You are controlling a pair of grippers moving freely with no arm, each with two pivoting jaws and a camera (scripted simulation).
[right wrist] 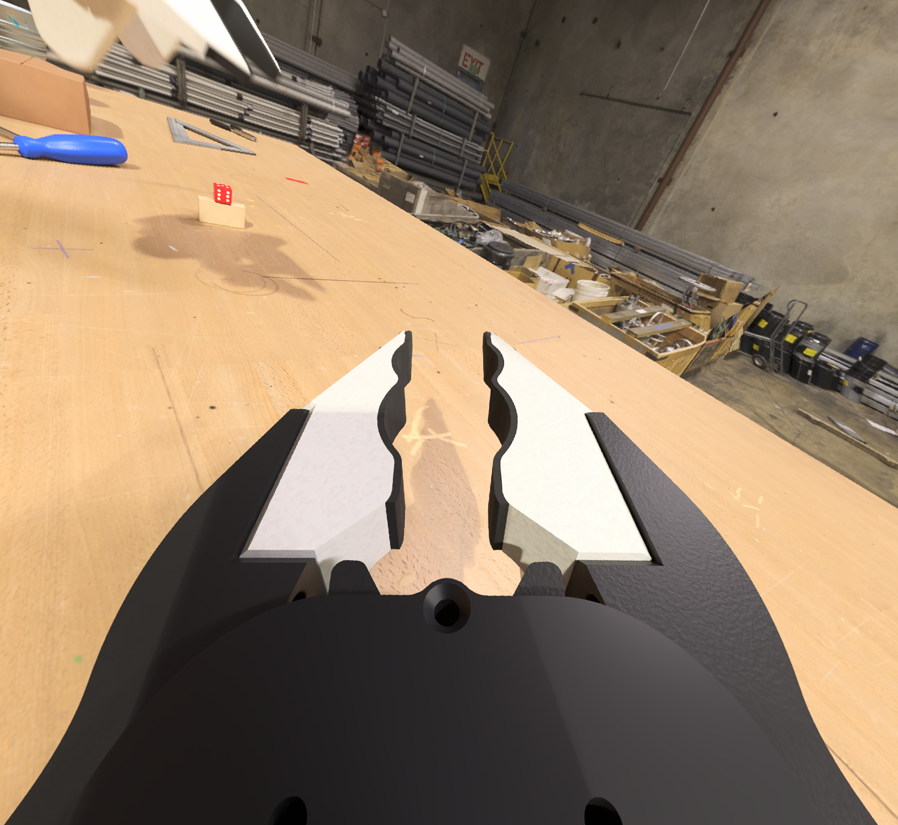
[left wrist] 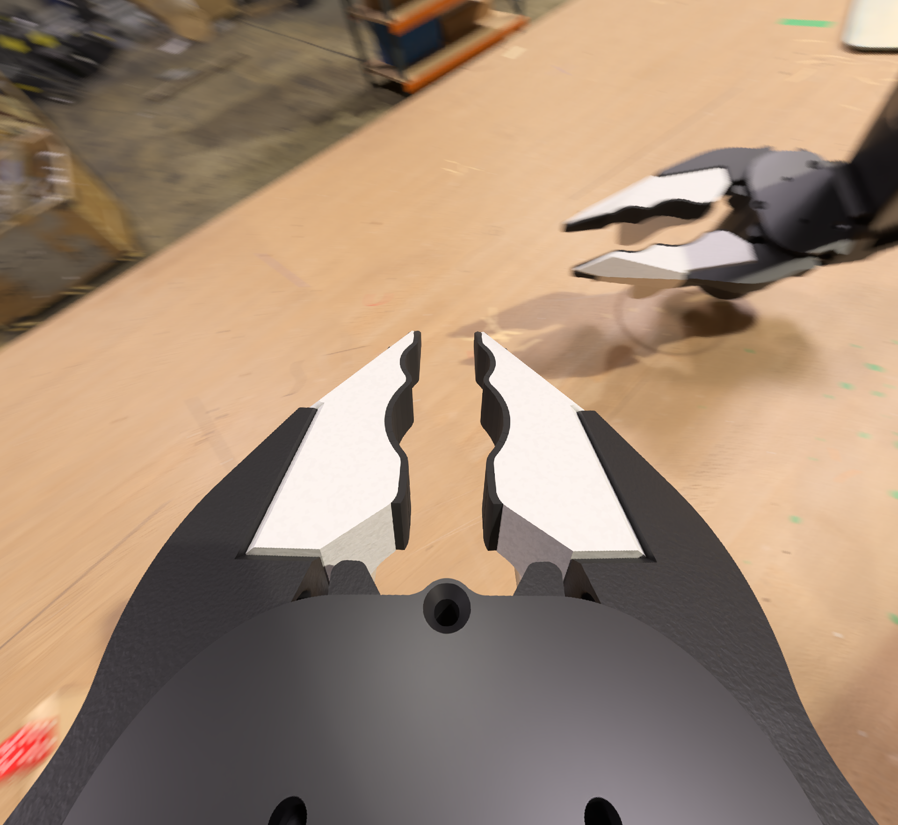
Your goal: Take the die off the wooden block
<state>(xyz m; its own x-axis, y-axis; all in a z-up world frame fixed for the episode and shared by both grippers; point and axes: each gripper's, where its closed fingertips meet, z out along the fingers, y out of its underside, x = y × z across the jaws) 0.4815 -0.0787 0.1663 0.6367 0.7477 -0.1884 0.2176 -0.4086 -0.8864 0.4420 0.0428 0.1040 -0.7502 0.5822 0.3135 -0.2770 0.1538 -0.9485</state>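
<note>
Red die sits on the block, far ahead-left of my right tool. Both tools, left included, gape empty; left looks nearer.

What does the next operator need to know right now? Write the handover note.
Left gripper: open, empty, above bare table.
Right gripper: open, empty, low over the table, pointing past the job's things.
Red die: sits on the wooden block, far left in the right wrist view; a red blur at the left wrist view's lower-left edge may be the same die.
Nearby: blue-handled screwdriver, metal square, cardboard box.
Done: nothing.
Left: reach the die, grip it, lift it off.
</note>
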